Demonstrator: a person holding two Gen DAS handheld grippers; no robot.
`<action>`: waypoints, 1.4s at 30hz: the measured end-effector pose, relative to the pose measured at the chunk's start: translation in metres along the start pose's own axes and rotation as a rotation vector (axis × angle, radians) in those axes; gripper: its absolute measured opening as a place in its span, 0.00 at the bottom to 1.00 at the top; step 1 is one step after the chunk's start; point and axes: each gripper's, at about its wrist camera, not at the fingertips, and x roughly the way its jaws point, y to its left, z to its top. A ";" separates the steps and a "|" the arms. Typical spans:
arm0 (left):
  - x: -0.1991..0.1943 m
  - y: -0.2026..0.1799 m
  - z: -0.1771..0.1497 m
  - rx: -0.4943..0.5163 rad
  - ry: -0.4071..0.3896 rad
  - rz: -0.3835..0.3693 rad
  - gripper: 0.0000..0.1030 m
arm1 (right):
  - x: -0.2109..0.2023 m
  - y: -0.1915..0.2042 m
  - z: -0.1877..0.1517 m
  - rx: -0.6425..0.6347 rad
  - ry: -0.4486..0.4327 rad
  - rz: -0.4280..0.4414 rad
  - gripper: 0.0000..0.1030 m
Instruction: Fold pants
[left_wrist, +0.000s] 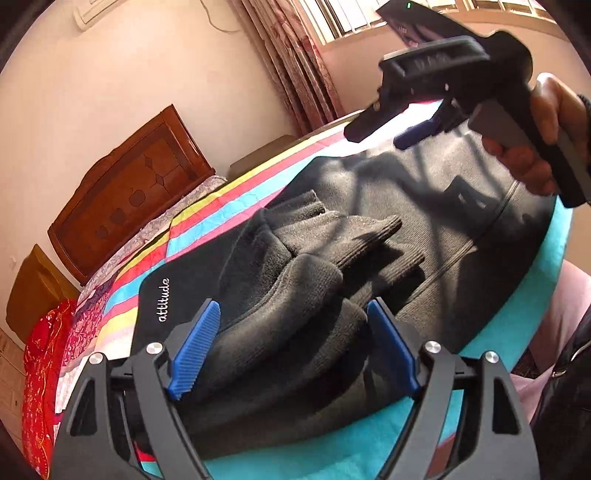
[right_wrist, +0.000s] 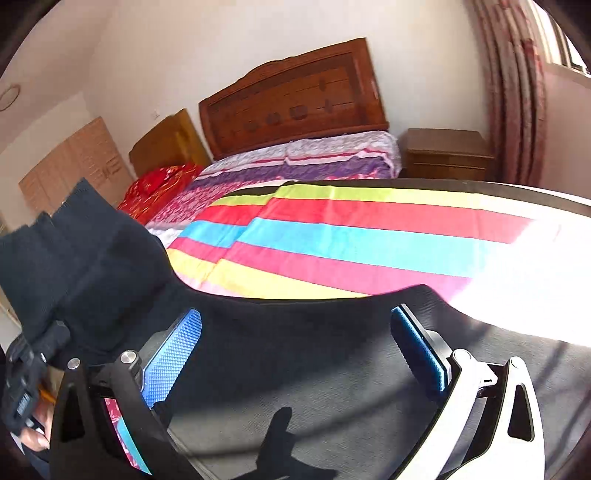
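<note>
Dark pants (left_wrist: 424, 206) lie on a striped sheet (left_wrist: 207, 221), with white "attitude" lettering near one edge. The legs are folded over the body, their ribbed cuffs (left_wrist: 354, 232) on top. My left gripper (left_wrist: 291, 332) is open, its blue pads either side of the bunched leg fabric without pinching it. A hand holds my right gripper (left_wrist: 376, 138) in the air over the far end of the pants. In the right wrist view the right gripper (right_wrist: 295, 350) stands open above the flat pants (right_wrist: 295, 332), with the cuffs (right_wrist: 66, 236) at the left.
The bed's wooden headboard (right_wrist: 295, 99) stands at the back, a nightstand (right_wrist: 447, 155) and a curtain (right_wrist: 517, 92) to its right. A red cloth (right_wrist: 159, 181) lies at the bed's left side. A bare striped sheet (right_wrist: 351, 236) stretches beyond the pants.
</note>
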 end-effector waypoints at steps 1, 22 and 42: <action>-0.016 0.001 -0.001 -0.018 -0.040 -0.016 0.90 | -0.008 -0.013 -0.005 0.022 -0.007 -0.014 0.95; -0.022 0.109 -0.083 -0.615 -0.018 0.118 0.94 | 0.013 0.014 -0.076 0.114 0.416 0.362 0.95; -0.006 0.069 -0.074 -0.501 0.026 0.120 0.95 | 0.021 -0.005 -0.084 0.275 0.353 0.436 0.33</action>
